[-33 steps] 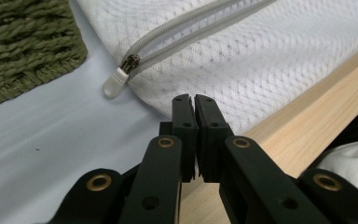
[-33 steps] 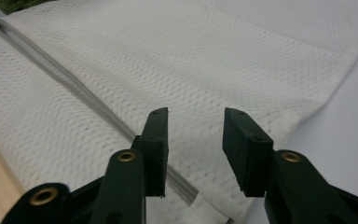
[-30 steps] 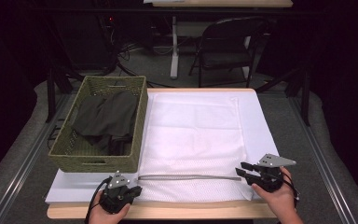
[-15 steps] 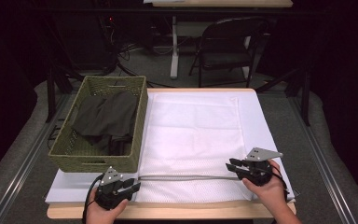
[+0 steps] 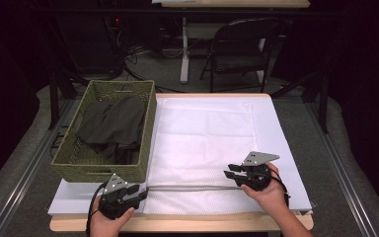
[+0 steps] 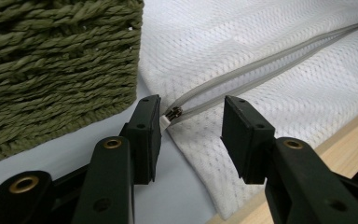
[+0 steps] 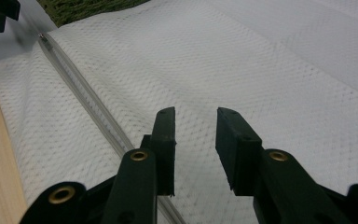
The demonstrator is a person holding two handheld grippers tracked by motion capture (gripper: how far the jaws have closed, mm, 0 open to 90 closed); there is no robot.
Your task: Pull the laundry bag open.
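A white mesh bag (image 5: 202, 143) lies flat on the table, its grey zipper (image 5: 192, 187) running along the near side. The zipper pull (image 6: 174, 113) sits at the zipper's left end. My left gripper (image 5: 140, 190) is at that end. Its jaws have just been opening, and the pull lies between them close to the left pad, unpressed, in the left gripper view (image 6: 191, 126). My right gripper (image 5: 229, 173) hovers over the mesh near the zipper's right end. Its jaws (image 7: 196, 116) have also just been opening, with only mesh beneath them.
A green woven basket (image 5: 103, 170) holding dark clothing (image 5: 111, 123) stands at the left, right beside the bag and my left gripper. The wooden table edge (image 5: 187, 222) runs just in front of both hands. A chair (image 5: 242, 44) stands beyond the table.
My right gripper has moved left along the zipper and slightly farther from the table edge. My left gripper stayed in place and its jaws have spread apart.
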